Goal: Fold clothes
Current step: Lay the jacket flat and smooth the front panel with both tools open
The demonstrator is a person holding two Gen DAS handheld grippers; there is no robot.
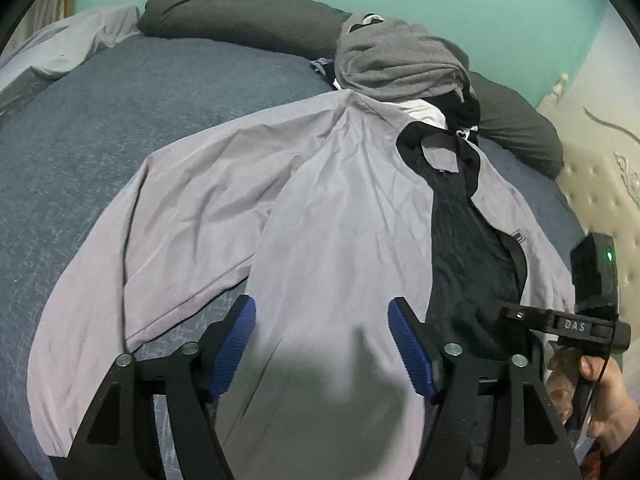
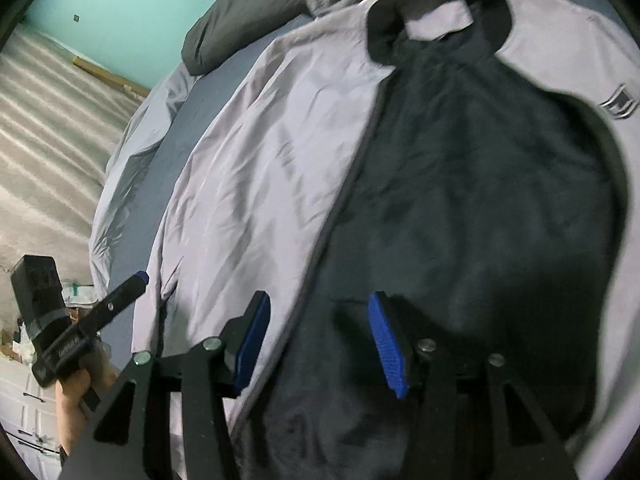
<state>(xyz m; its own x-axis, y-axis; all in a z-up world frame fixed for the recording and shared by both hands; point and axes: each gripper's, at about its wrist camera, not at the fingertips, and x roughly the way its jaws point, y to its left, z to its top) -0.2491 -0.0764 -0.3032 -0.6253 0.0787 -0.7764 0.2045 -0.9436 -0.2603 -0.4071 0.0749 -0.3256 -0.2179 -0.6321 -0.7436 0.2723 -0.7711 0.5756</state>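
A light grey jacket (image 1: 340,208) with a dark lining (image 1: 468,248) lies spread face up on the blue bed, its front hanging open. One sleeve (image 1: 132,248) stretches out to the left. My left gripper (image 1: 322,316) hovers open over the jacket's lower left panel, nothing between its blue pads (image 1: 236,344). My right gripper (image 2: 318,312) is open too, above the edge where the grey panel (image 2: 256,152) meets the dark lining (image 2: 460,208). Each gripper shows in the other's view, held by a hand: the right one (image 1: 560,320) and the left one (image 2: 138,278).
A heap of unfolded clothes (image 1: 396,68), grey on top, sits beyond the jacket's collar. Dark pillows (image 1: 240,12) line the teal wall. A padded headboard (image 1: 600,168) stands at the right. Blue bedspread (image 1: 100,120) lies bare to the left; the bed's edge and floor (image 2: 40,140) are beyond.
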